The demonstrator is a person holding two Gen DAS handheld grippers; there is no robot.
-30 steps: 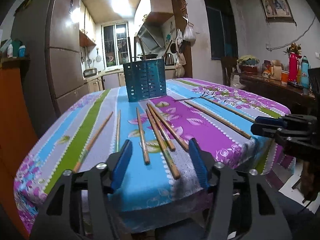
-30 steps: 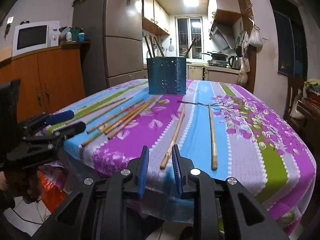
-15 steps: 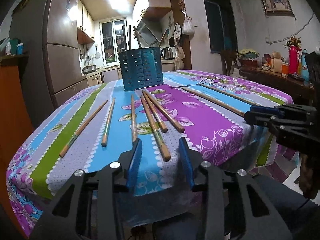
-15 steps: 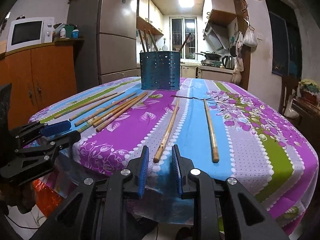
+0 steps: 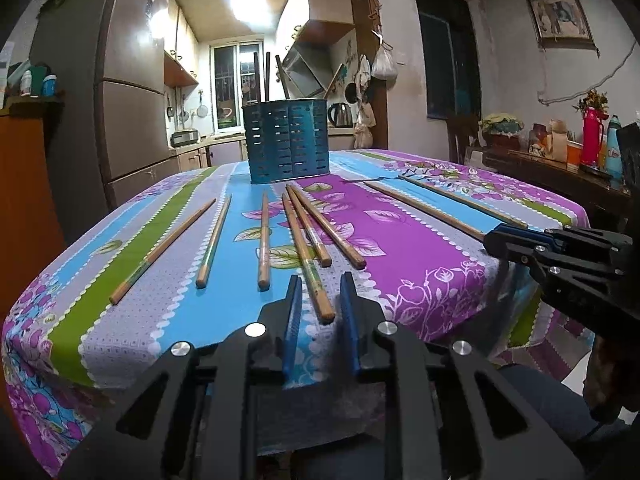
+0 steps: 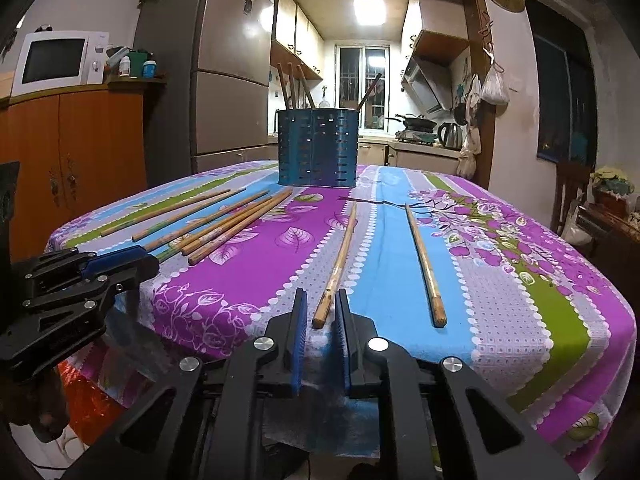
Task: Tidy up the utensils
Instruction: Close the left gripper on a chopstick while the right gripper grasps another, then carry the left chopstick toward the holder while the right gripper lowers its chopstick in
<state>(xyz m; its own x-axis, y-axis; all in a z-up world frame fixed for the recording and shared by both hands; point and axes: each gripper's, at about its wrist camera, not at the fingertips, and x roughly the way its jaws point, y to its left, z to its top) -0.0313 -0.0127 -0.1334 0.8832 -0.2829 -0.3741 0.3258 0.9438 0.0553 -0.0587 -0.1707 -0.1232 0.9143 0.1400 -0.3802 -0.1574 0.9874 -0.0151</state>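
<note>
Several wooden chopsticks lie on the flowered tablecloth (image 5: 420, 264). A blue slotted utensil holder (image 5: 289, 141) stands at the table's far end with a few sticks in it; it also shows in the right wrist view (image 6: 317, 148). My left gripper (image 5: 320, 292) is open with a narrow gap, low at the near edge, its tips just short of the end of one chopstick (image 5: 308, 256). My right gripper (image 6: 322, 306) is open with a narrow gap, empty, its tips at the near end of another chopstick (image 6: 336, 268).
A second chopstick (image 6: 425, 264) lies to the right of that one. A fridge (image 6: 228, 72) and an orange cabinet (image 6: 72, 148) with a microwave (image 6: 60, 60) stand left of the table. A side table with bottles (image 5: 560, 168) stands on the right.
My left gripper's fingers have closed from wide to a narrow gap, and it has dropped lower toward the table edge. My right gripper has also come lower and a little closer to the chopstick end.
</note>
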